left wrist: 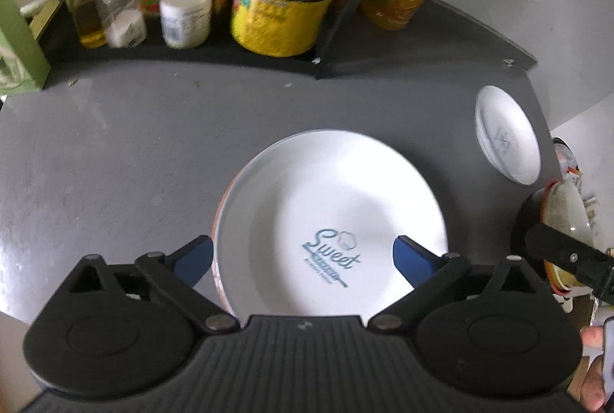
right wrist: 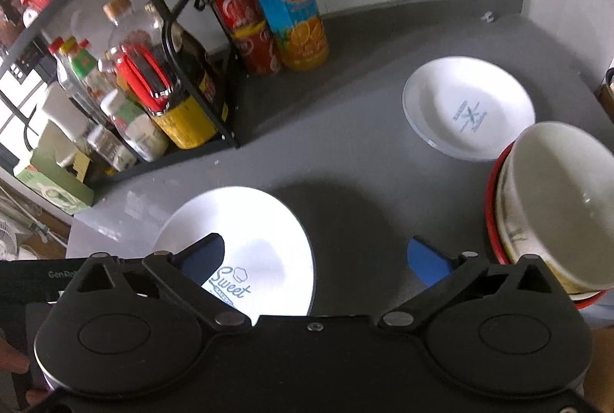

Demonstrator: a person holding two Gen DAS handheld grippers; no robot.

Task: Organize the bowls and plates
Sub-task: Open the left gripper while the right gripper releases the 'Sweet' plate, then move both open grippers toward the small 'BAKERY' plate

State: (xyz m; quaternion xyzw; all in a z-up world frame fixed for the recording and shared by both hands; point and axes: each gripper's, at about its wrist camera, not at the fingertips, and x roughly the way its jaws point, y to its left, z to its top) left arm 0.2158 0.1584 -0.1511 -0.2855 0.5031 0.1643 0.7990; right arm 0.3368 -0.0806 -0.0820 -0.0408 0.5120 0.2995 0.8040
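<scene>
On the grey worktop [right wrist: 345, 152] I count two white plates: one marked "Sweet" [left wrist: 330, 221] below my left hand-held gripper [left wrist: 303, 259], one further off [right wrist: 468, 108]. One white bowl [right wrist: 556, 202] sits in a red-rimmed dish [right wrist: 493, 221] beside my right hand-held gripper [right wrist: 314, 259]. Both grippers have fingers spread apart, holding nothing.
</scene>
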